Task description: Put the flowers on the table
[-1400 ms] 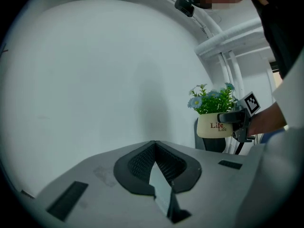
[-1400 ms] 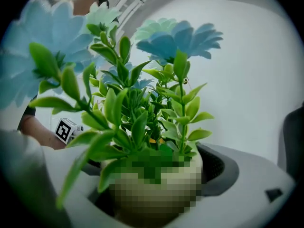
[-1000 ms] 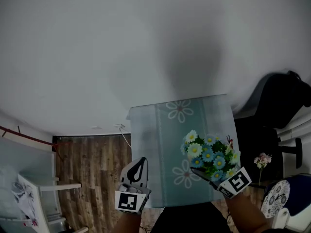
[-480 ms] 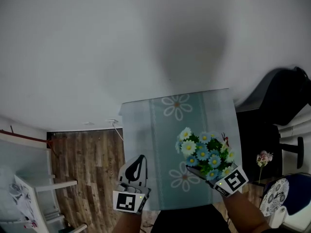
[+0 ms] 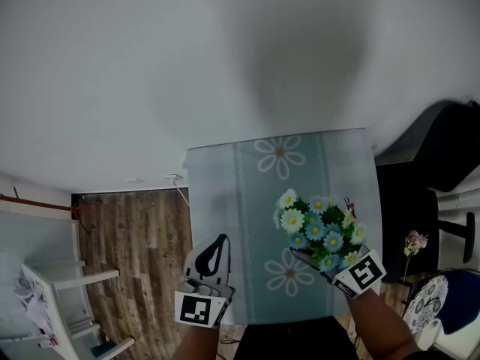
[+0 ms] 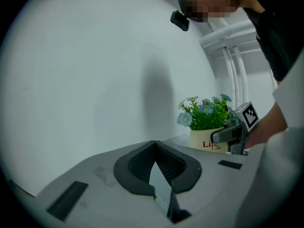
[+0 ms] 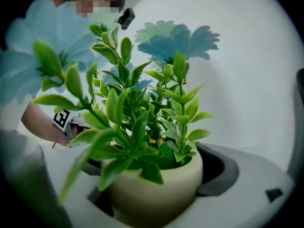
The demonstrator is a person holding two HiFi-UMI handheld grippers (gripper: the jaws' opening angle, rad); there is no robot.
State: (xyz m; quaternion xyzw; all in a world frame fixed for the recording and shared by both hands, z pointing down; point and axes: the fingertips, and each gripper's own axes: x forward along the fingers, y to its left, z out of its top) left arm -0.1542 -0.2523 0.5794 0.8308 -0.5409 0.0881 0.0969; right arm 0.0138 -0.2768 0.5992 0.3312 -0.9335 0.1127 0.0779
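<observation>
A cream flower pot (image 7: 156, 194) with blue and white daisies (image 5: 319, 227) sits between the jaws of my right gripper (image 5: 315, 259), which is shut on it. The pot is over the near right part of the table (image 5: 225, 201), which has a pale teal cloth with a daisy print. Whether the pot touches the cloth is hidden. My left gripper (image 5: 217, 243) hovers at the table's near left corner, shut with nothing in it. In the left gripper view the flower pot (image 6: 207, 139) and right gripper (image 6: 232, 133) show to the right.
A white wall runs along the table's far side. Wooden floor (image 5: 135, 261) lies to the left, with a white rack (image 5: 52, 298) at lower left. A black chair (image 5: 442, 148), a pink flower stem (image 5: 412, 240) and a patterned round seat (image 5: 427, 306) stand to the right.
The head view has shifted a little. The pot stays in my right gripper over the same part of the table, and my left gripper has hardly moved.
</observation>
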